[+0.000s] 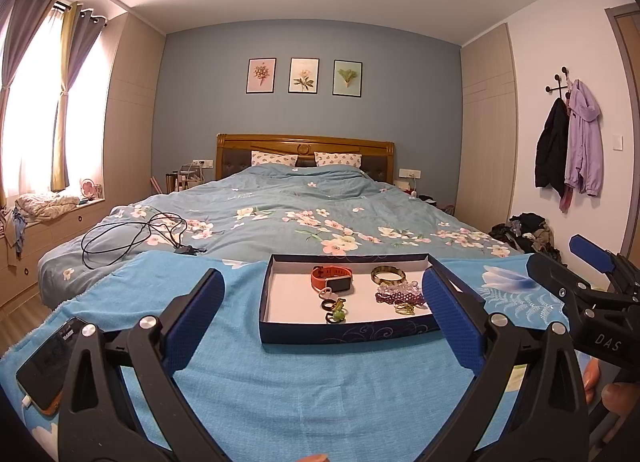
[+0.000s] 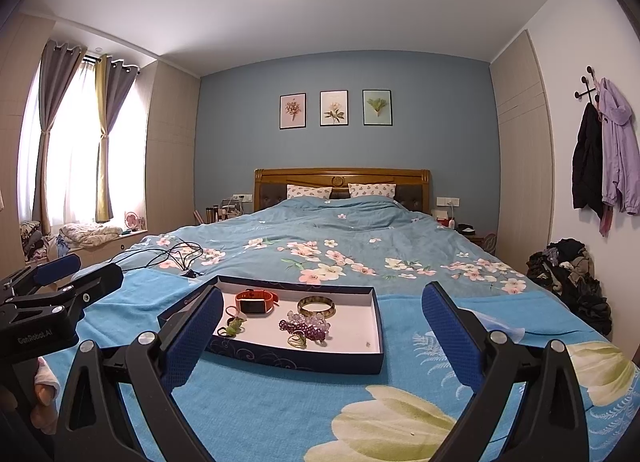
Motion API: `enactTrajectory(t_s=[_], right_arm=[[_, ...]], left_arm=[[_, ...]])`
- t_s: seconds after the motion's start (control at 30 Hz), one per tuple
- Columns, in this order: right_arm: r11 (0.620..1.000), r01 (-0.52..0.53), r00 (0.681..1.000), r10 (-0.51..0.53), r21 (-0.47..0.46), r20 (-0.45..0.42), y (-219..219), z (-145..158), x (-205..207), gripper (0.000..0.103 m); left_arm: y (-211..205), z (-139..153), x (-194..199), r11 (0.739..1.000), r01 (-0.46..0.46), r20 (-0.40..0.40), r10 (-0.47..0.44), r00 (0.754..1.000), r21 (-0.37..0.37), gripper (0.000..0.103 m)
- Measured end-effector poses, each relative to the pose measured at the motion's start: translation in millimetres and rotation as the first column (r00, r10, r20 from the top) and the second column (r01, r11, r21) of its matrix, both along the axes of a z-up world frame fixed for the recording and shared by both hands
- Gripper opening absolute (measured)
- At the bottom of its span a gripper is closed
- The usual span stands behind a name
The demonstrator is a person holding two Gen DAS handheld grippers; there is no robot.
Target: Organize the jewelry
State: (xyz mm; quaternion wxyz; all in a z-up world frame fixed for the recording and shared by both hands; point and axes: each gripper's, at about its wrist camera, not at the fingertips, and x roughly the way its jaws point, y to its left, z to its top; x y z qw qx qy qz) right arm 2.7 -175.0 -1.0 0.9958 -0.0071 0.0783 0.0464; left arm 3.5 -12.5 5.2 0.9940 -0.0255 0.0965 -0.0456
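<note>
both tongs, left (image 1: 320,304) and right (image 2: 322,312), hang spread and empty; approach the tray (image 2: 280,358) at mid-frame low, pinching one ring at a time.

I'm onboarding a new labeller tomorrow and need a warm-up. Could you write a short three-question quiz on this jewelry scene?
1. True or false: the orange-strapped watch lies inside the box.
2. Which lies nearest the purple bead bracelet? A) phone B) bangle C) black cable
3. Fill in: both the left tongs and the right tongs are ____ and hold nothing.

Key: 1 true; 2 B; 3 open.
</note>
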Motion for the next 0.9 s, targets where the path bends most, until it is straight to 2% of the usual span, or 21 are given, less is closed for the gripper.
enactTrajectory(t_s=[0.9], right_arm=[[1.0, 0.002, 1.0, -0.002, -0.002, -0.003, -1.8, 0.4, 0.6, 0.096]], left_arm=[[-1.2, 3.2, 1.4, 1.0, 0.001, 0.001, -0.001, 1.0, -0.004, 0.097]])
